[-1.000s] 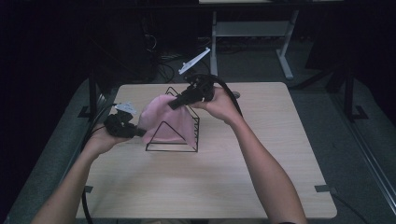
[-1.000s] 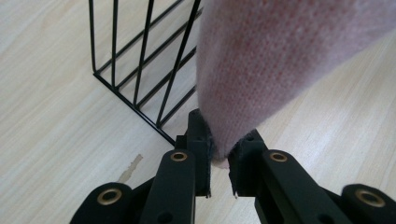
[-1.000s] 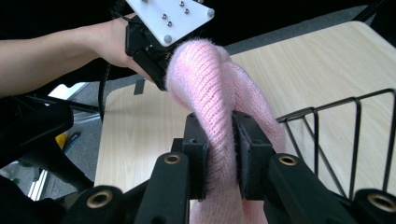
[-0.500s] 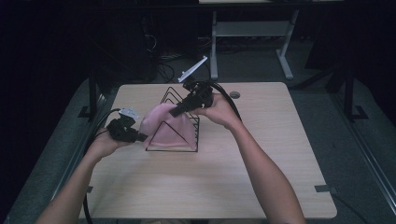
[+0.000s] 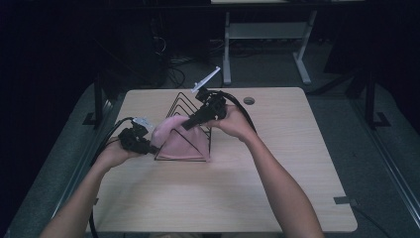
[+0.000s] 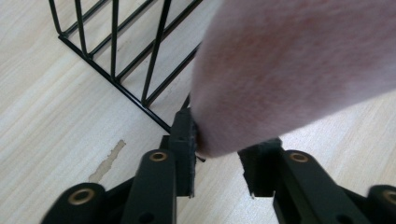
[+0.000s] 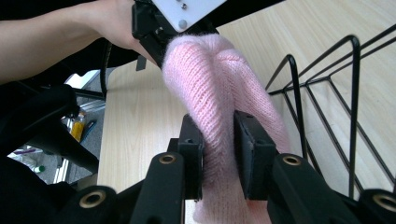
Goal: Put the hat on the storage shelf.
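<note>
High view — a pink knitted cloth (image 5: 182,138) is lying draped over the front of a black wire rack (image 5: 190,116) on the desk (image 5: 277,188), and a person is working it from both ends. The left hand-held gripper (image 5: 148,147) is sitting low at the cloth's left edge, near the rack's front foot; the right hand-held gripper (image 5: 187,124) is reaching in from above, on the ridge over the rack's peak. Holding two ends probably keeps the cloth stretched so it settles evenly over the wires.

Left gripper view — the left hand-held gripper (image 6: 217,151) has just been opening: its jaws are standing apart with the cloth's rounded end (image 6: 299,70) between them, brushing the left pad, while a gap is showing at the right pad — so this corner looks let go, the cloth resting by its own drape. The rack's wires (image 6: 116,60) are standing just beside it.

Right gripper view — the right hand-held gripper (image 7: 218,154) is clamped on a fold of the cloth (image 7: 219,88), both pads pressing into the knit, so this hand is carrying the fabric. The left hand-held gripper (image 7: 154,32) is showing farther off at the cloth's far end, and the rack (image 7: 327,112) is standing to the side.
</note>
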`<state>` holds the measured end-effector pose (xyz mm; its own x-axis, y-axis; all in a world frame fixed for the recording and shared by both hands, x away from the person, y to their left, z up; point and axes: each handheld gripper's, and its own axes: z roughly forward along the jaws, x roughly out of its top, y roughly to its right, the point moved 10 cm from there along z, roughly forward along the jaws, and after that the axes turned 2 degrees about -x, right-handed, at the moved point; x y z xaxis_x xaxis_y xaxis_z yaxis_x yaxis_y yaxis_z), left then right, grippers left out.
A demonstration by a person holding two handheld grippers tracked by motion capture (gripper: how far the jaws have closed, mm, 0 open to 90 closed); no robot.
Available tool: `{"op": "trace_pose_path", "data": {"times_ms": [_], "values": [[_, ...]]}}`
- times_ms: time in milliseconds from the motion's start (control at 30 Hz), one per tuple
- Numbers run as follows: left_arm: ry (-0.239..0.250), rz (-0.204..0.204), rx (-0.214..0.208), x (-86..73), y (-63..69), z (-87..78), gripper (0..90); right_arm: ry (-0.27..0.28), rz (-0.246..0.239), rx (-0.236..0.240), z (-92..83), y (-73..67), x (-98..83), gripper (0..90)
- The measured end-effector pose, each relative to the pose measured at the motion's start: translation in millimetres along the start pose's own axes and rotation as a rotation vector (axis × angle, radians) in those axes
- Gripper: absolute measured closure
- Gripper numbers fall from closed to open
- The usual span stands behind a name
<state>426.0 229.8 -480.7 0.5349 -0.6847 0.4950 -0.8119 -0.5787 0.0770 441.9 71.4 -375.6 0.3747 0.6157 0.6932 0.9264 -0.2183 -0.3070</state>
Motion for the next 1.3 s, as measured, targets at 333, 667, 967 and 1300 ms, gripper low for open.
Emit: {"op": "trace_pose_path", "data": {"times_ms": [333, 667, 967, 1300], "values": [[0.065, -0.006, -0.029, 5.9, 2.8, -12.3, 83.6, 0.0, 0.0, -0.001, 3.5, -1.9, -0.9, 67.4], [0.07, -0.035, -0.022, 2.9, -3.4, -16.0, 86.0, 0.044, -0.015, 0.005, -13.3, -4.5, 1.7, 75.9], [0.049, -0.044, -0.008, -0.6, -6.6, -13.7, 86.3, 0.024, -0.032, 0.007, -1.1, -4.2, 1.1, 82.3], [0.032, -0.033, -0.01, -1.5, -4.1, -12.1, 83.8, 0.05, -0.009, -0.002, -6.8, -3.2, -1.4, 60.4]]}}
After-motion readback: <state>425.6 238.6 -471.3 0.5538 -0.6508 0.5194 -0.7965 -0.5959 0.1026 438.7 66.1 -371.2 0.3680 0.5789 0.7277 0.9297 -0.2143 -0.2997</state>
